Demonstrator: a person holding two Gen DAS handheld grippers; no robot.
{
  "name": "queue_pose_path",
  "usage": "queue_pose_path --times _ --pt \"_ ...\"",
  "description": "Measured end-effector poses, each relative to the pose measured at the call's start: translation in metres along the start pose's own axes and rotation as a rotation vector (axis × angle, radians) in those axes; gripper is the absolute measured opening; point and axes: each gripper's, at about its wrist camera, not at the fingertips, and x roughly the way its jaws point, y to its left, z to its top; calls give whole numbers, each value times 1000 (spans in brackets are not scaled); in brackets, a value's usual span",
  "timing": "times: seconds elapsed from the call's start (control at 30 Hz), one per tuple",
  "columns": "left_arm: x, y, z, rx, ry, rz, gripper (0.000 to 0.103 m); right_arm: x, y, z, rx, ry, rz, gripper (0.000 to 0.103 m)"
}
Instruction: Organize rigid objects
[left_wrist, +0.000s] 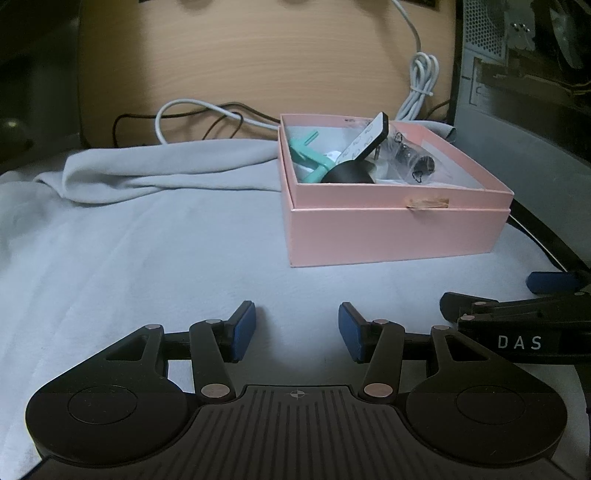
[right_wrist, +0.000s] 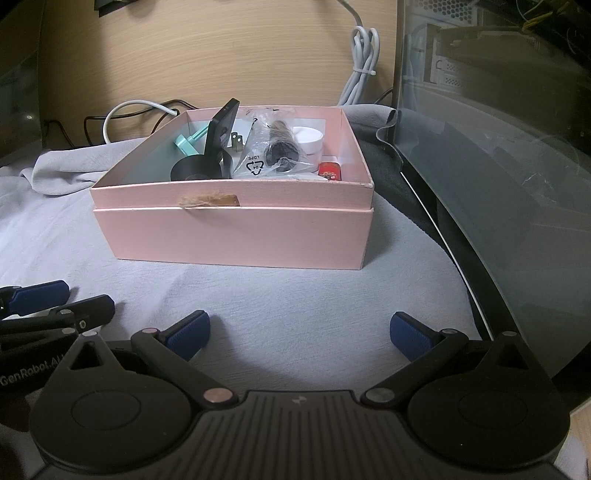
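Box: pink box (right_wrist: 236, 236) sits on the grey cloth (right_wrist: 295, 306), ahead of both grippers, open top, items inside.
Right view only: white round case (right_wrist: 308, 138) and small red tin (right_wrist: 331, 171) at the box's far-right side (hidden by the wall in left view); LDPE mark on the plastic bag (right_wrist: 258, 162).
Left view only: pale face of the phone stand (left_wrist: 365, 144) with printed marks; right view shows its dark back.
Stand axis: long axis tilted, top leaning toward box's back wall, round black base low in box.
Teal piece (left_wrist: 306, 155): lies at box's back-left, stem pointing up and away.
Left gripper (left_wrist: 297, 330): fingers spread, nothing betw. pads, low over cloth, aimed downward toward box.
Right gripper (right_wrist: 299, 334): fingers spread wide, empty, just beside left gripper (each shows at the other's frame edge).
Bkgd: white cable (right_wrist: 364, 62) against wood panel.
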Motion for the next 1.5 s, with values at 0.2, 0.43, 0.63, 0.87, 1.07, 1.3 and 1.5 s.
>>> queue_pose_path --times 0.2,0.43,0.63,0.87,1.07,1.3,1.5 --pt "-1 3 0 -1 0 -6 54 0 0 0 0 0 0 103" --pt "0 3 0 1 1 -6 54 0 0 0 0 0 0 103" --pt "0 2 0 11 1 -2 54 0 0 0 0 0 0 103" --pt "0 3 0 10 1 -5 54 0 0 0 0 0 0 103" --pt "0 4 0 9 1 -9 54 0 0 0 0 0 0 103" --pt "0 4 0 9 1 -9 54 0 0 0 0 0 0 103" --pt "0 4 0 8 1 -10 54 -1 0 0 0 0 0 103"
